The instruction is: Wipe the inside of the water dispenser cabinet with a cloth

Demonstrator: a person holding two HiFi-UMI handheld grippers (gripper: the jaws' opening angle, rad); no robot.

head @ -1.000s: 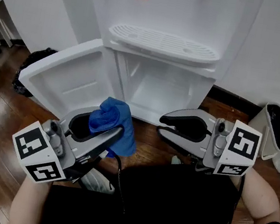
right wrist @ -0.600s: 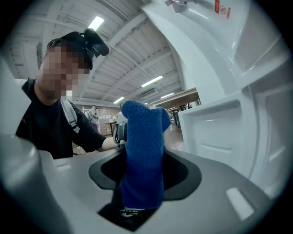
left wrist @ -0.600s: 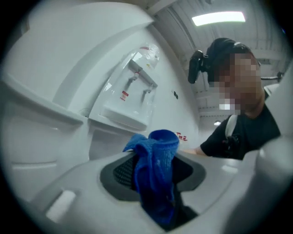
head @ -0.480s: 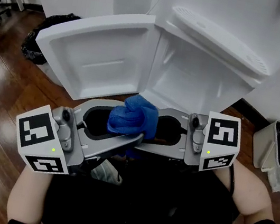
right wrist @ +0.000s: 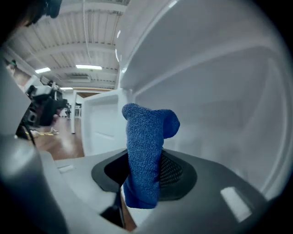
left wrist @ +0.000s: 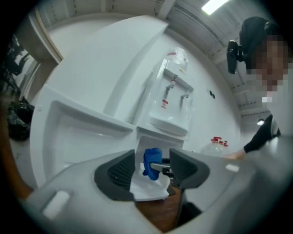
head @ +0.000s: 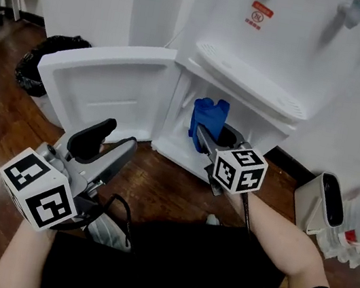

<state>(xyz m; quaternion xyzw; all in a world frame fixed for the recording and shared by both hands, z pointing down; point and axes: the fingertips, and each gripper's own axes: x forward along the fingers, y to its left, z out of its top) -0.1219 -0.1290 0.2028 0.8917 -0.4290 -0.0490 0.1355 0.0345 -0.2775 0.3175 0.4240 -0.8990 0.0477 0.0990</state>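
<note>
Holding the cloth [head: 208,119]? Where does it sit?
— Yes. It stands bunched between the jaws of my right gripper [head: 203,136]. They have just been closing and now press on its middle. A blue tuft sticks out past the tips and a tail hangs behind the pads.

And beyond the tips?
— The cabinet [head: 175,139] of the water dispenser [head: 280,47] opens straight ahead, with the tuft at or just inside its mouth. I cannot tell whether it touches a wall. The open door [head: 107,89] lies off to the left of these jaws.

How will it handle?
— Light, soft and floppy, I judge. It will fold under pressure, so I'd pinch the thick middle and let the tuft do the wiping.

Your left gripper [head: 121,135]?
— Well back from the cabinet. Its jaws have just been opening and stand moderately apart, with nothing between them.
</note>
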